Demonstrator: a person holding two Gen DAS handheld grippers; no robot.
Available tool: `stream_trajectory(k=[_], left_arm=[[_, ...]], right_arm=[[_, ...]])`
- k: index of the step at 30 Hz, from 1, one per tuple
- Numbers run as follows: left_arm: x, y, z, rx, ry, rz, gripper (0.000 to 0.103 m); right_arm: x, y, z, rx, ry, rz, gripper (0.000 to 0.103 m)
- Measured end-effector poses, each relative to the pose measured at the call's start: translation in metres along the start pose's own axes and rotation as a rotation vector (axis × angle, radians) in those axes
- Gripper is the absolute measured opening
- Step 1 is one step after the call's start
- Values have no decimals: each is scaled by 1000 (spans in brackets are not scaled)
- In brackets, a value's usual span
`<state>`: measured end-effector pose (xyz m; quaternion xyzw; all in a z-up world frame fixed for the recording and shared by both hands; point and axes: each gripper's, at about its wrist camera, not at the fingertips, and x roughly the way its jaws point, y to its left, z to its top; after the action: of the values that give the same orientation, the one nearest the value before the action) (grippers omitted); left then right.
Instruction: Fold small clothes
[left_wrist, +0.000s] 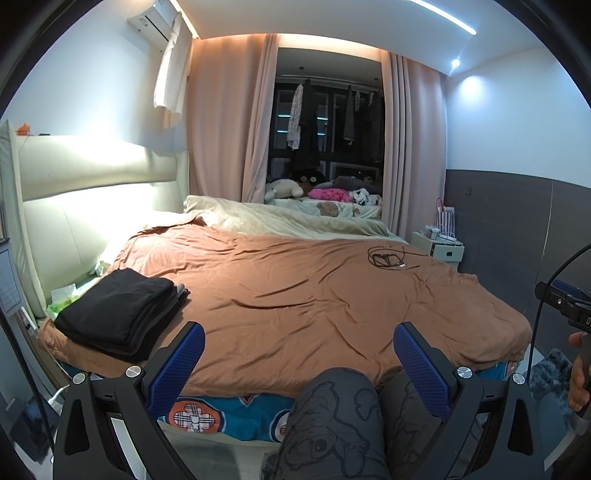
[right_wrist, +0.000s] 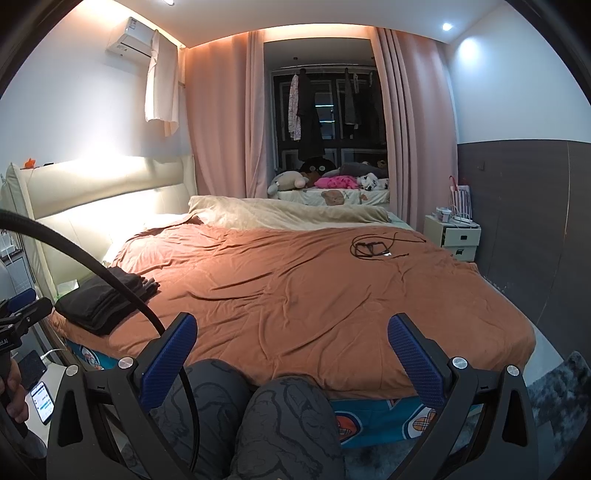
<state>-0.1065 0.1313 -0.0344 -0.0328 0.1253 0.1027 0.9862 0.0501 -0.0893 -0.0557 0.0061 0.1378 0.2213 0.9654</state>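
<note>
Both the left gripper (left_wrist: 299, 354) and the right gripper (right_wrist: 291, 347) are held wide and empty above patterned grey knees, a stack of folded black clothes (left_wrist: 120, 312) is seen near-left on the rust-brown bedspread (left_wrist: 295, 295), so folding seems finished or another garment must be fetched.

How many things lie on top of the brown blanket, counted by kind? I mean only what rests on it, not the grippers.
Stack of folded dark clothes: 1, near the headboard corner on the left
Tangle of black cable: 1, on the far right part of the brown blanket
Total: 2

Both grippers, left gripper and right gripper, are open and empty above the bed's near edge.
</note>
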Motion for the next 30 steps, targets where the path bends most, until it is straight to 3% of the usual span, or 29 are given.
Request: stream_trajectory(k=[30], left_arm=[[-1, -2, 0, -6, 2, -11, 103]], right_arm=[[-4, -14, 2, -11, -2, -5, 103]])
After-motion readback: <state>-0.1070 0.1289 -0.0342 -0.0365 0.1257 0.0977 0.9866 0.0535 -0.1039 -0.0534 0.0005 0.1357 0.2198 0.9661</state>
